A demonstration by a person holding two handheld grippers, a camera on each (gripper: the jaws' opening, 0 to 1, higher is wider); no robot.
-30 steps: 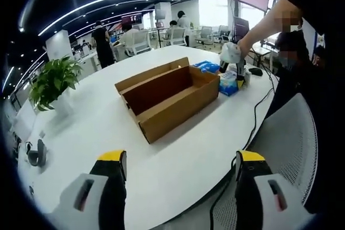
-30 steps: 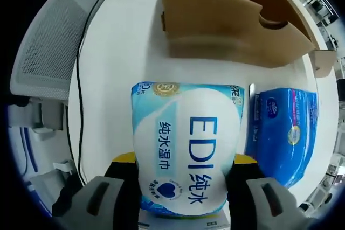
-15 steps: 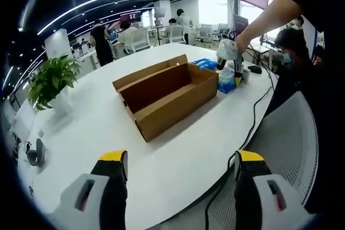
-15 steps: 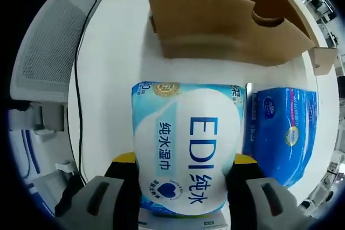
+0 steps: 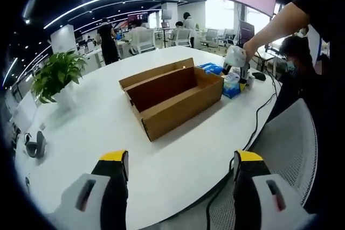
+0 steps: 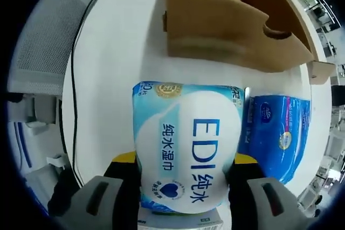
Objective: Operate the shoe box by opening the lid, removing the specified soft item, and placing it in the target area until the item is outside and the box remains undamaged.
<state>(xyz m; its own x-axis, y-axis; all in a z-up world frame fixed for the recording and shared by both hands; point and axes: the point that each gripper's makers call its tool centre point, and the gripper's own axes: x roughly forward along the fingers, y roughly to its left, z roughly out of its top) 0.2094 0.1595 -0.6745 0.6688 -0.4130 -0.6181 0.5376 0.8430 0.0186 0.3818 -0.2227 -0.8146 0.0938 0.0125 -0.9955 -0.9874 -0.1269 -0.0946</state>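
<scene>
Nothing on the table has shifted since the earlier frames; only the cameras drifted a little, and the right gripper (image 6: 183,173) stays clamped on the wet-wipes pack (image 6: 187,152). That pack is a soft, glossy plastic pouch, pale blue and white with rounded corners and "EDI" print; it sits squarely between the yellow-tipped jaws, outside the shoe box (image 6: 232,22), just beside the box's short end. A darker blue tissue pack (image 6: 277,136) lies touching or just beside the wipes pack, away from the white table's (image 6: 116,52) edge. Plain brown corrugated cardboard forms the shoe box, rectangular, its lid folded open along the far long side, with a half-round finger notch in one wall. In the left gripper view the shoe box (image 5: 171,96) sits mid-table, interior bare; the left gripper (image 5: 180,168) hangs near the table edge with jaws wide apart, holding nothing, well apart from the box. Smooth table surface lies open between that gripper and the box. A potted plant (image 5: 55,77) stands beyond the box's far end. A black cable (image 6: 81,68) runs along the table rim near a mesh chair (image 6: 46,47).
</scene>
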